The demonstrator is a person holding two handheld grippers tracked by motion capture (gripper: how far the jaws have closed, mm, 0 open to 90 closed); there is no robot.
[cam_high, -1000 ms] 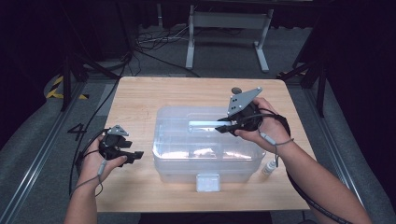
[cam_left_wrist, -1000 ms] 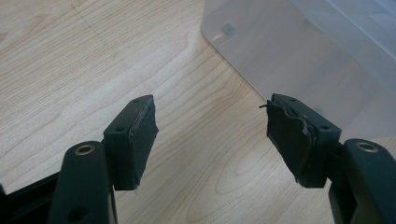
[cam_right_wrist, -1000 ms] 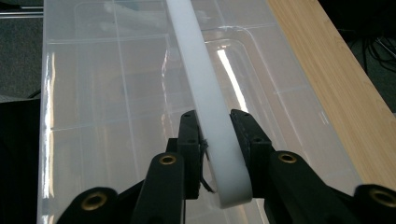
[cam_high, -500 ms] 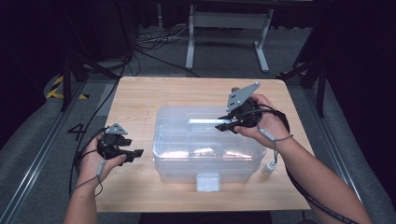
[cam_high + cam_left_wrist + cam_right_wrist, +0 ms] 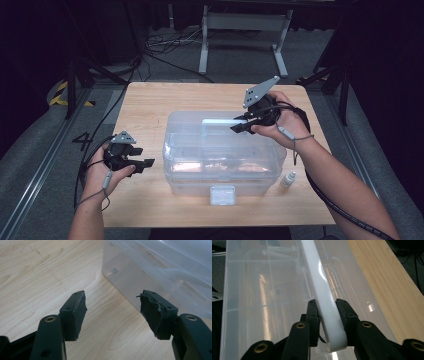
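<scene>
Right tongs (image 5: 327, 315) clamp the white handle (image 5: 322, 295) of the clear box (image 5: 225, 155); left tongs (image 5: 112, 312) apart, just been narrowing, nothing between; box contents blurred

The table (image 5: 150, 100) was lit brightly and evenly from above, while the room around it was left almost black. Soft, short shadows were cast beneath the clear box (image 5: 225, 155). White glare was thrown across its lid and along the white handle (image 5: 322, 290) in the right gripper view. The high view was rendered soft and grainy. In the gripper views, the nearest jaw parts were slightly blurred, perhaps through closeness to the lens.
</scene>
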